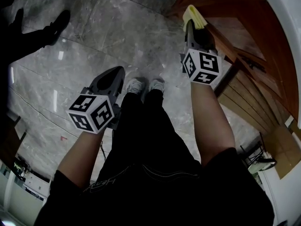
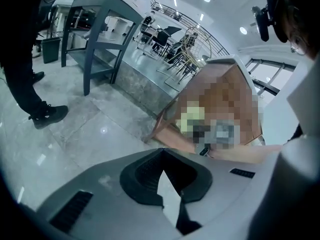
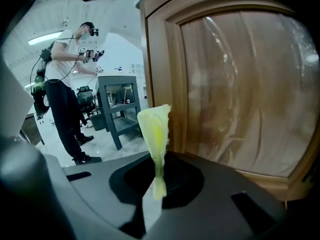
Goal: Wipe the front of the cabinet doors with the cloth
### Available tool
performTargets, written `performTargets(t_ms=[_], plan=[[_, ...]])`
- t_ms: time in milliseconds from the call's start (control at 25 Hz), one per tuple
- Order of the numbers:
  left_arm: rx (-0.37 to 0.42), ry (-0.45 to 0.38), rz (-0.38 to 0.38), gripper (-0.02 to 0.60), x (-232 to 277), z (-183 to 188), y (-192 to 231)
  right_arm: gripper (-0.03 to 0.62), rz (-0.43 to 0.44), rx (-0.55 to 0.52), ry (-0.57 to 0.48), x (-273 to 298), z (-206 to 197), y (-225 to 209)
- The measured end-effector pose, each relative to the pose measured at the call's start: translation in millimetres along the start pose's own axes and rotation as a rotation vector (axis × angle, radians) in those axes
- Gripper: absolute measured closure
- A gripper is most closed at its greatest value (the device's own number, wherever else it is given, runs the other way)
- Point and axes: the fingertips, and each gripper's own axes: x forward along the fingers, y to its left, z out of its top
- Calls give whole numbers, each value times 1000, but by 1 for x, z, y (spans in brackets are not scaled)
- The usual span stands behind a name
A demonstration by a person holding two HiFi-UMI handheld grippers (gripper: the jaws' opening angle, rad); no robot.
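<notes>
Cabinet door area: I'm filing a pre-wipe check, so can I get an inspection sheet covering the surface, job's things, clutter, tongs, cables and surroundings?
Surface: cabinet door, brown wood, glossy panel in a frame; no marks made out.
Job's things: yellow cloth, bunched, standing up beside the door's edge; whether it touches the door cannot be told.
Clutter: nothing seen.
Tongs: right tongs shut on the cloth, raised toward the door; left tongs shut with nothing between them, held low over the grey stone floor.
Cables: nothing seen.
Surroundings: another person standing near a grey table, away from the door.
</notes>
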Motion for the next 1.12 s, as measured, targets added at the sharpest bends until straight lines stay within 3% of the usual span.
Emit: performTargets(t_ms=[280, 1120], plan=[[41, 38, -9, 575, 12, 0, -6, 553, -52, 48, -7, -13, -10, -23], [223, 204, -144, 575, 62, -32, -88, 553, -306, 193, -20, -102, -56, -139]])
